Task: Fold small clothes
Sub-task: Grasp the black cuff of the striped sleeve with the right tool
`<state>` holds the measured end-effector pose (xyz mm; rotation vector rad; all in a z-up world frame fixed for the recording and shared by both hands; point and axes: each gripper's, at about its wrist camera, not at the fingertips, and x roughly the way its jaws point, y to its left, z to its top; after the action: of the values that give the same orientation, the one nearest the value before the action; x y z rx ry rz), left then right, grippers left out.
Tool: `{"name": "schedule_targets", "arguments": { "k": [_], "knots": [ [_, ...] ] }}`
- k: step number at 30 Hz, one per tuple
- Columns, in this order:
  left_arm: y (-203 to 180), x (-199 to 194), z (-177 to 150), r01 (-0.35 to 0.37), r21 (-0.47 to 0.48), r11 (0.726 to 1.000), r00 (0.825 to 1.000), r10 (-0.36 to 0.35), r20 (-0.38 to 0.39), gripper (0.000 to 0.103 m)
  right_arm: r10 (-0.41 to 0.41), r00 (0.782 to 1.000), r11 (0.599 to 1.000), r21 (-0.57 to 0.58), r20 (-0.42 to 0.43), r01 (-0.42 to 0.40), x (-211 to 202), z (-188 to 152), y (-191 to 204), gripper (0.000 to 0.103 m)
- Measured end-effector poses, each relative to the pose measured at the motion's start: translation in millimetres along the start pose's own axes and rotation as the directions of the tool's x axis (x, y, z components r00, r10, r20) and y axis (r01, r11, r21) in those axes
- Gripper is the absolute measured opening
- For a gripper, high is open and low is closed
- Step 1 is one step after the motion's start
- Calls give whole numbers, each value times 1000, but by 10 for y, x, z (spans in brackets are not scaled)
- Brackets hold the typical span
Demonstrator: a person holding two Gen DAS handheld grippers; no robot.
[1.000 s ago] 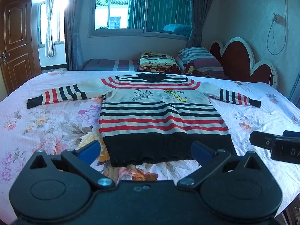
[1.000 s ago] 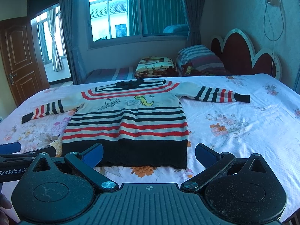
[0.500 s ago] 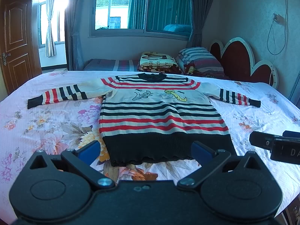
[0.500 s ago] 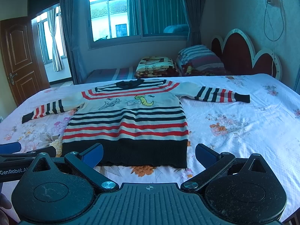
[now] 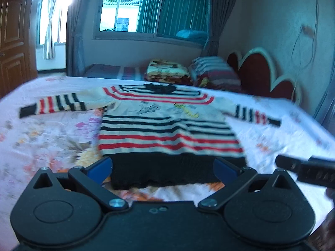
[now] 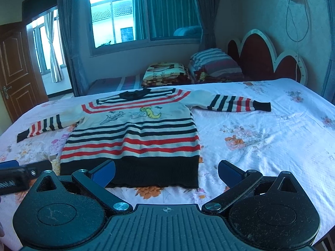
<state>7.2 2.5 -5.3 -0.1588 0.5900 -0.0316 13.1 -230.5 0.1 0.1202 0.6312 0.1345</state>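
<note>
Nearest the camera in each wrist view is the black body of the tool itself. The left hand-held gripper [image 5: 162, 168] has its blue-padded fingers [image 5: 100, 168] spread wide with nothing between them; the left wrist view is blurred. The right hand-held gripper [image 6: 166, 170] is likewise spread wide and empty, its blue pads [image 6: 229, 171] framing the near right corner of the garment. Each tool shows at the edge of the other's view, side by side over the near edge of the bed.

Just beyond the fingertips lies the sweater [image 6: 134, 133], spread flat and face up on the floral bedsheet [image 6: 261, 138]. Its broad black hem [image 6: 146, 173] is the nearest part, followed by red, black and cream stripes, then a cream chest panel with a cartoon print [image 6: 134, 115], and the dark collar [image 6: 134, 94] farthest away. Both striped sleeves extend sideways, the left sleeve [image 6: 39, 127] toward the door side and the right sleeve [image 6: 238, 103] toward the headboard side, each ending in a black cuff.

Behind the sweater, at the far edge of the bed, sit a folded printed blanket [image 6: 166, 74] and a striped pillow [image 6: 215, 63] beside the scalloped red headboard [image 6: 266, 58]. The window [image 6: 142, 18] and a wooden door [image 6: 14, 71] close the background.
</note>
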Motion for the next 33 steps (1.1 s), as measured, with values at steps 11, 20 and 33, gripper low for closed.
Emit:
{"name": "schedule_targets", "arguments": {
  "k": [11,20,33],
  "knots": [
    [122,364,237,42,-46,998,998,-41,40,102,-22,999,996,86,37,19,244,230,-371,103],
    [346,929,582,-5,-68,998,1000,6,12,80,-47,997,992,118,57,40,698,582,-674,99],
    [740,2023,1098,-170,-39,985,985,170,-7,96,-180,984,934,312,-2,172,2060,1138,-1796,65]
  ]
}}
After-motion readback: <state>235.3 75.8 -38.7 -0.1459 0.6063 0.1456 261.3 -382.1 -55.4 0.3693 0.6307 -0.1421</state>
